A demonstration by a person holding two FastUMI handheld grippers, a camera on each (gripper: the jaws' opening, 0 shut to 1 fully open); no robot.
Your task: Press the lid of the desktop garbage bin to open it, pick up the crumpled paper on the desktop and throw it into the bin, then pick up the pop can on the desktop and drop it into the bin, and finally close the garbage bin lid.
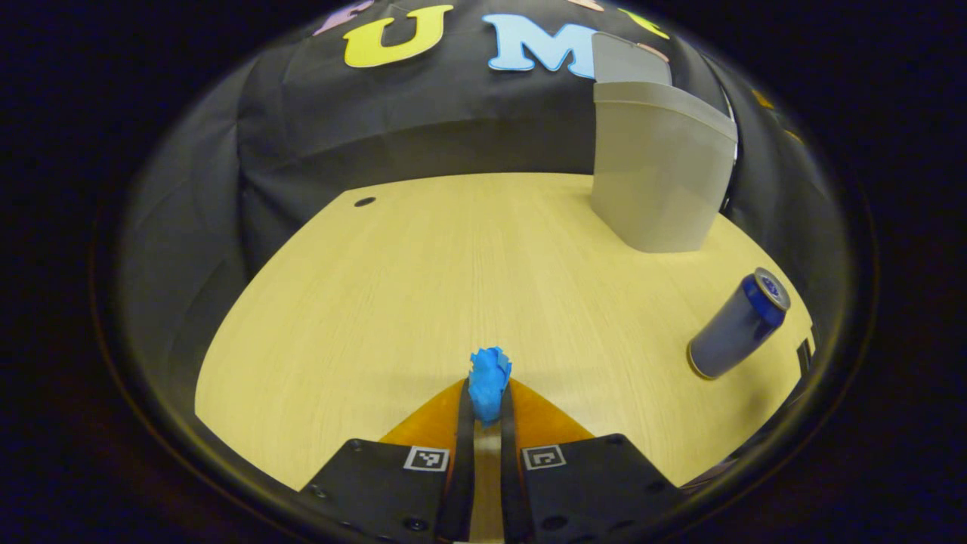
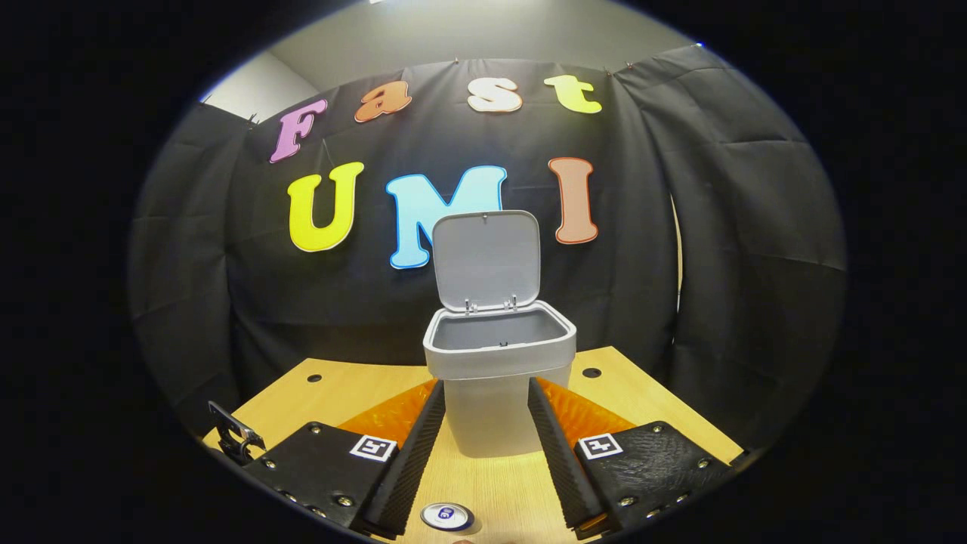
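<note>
Crumpled blue paper sits pinched between the 2 fingers of the left tool, which press on it from both sides; the wad pokes out past the fingertips, above the pale wooden tabletop near its front edge. In the left gripper view, a grey plastic desktop bin stands toward the far right corner of the tabletop. A dark blue pop can with a silver top stands on the tabletop near the right edge, between the bin and the front, well apart from the paper. A small round hole marks the far left corner.

In the right gripper view, the right tool hangs with its fingers spread wide and nothing between them. Beyond them the bin shows its lid standing upright, hinged at the back rim, with the inside dark and open to view. The can shows its top just below the right tool, by the tabletop's front edge.
</note>
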